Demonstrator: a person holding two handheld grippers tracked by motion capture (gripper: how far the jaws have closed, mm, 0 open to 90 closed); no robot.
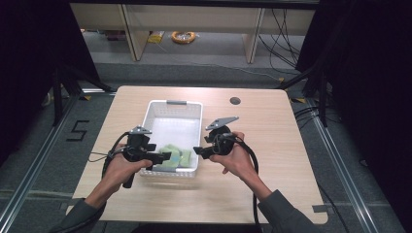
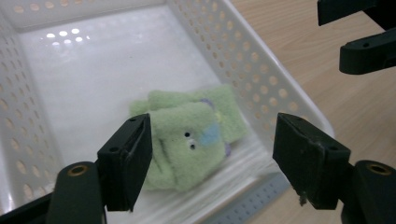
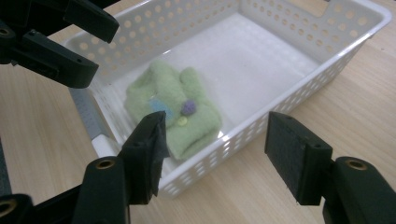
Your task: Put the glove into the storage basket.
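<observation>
The folded pale-green fleece cloth [image 2: 187, 140] is laid flat at the near end of the white perforated plastic basket [image 1: 160, 109] on the wooden desk [image 1: 272, 141], apparently released there, since the left gripper [image 1: 163, 156] and right gripper [image 1: 198, 151] are held just above with fingers spread and empty.

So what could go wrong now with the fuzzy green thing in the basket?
1. The left tongs and right tongs hang open close over the near end of the white basket. A careless move could bump its rim and slide it across the table.
2. The folded green cloth lies loose by the near wall, so a knock might unfold it.
3. The two tongs are close together and could clash.
</observation>
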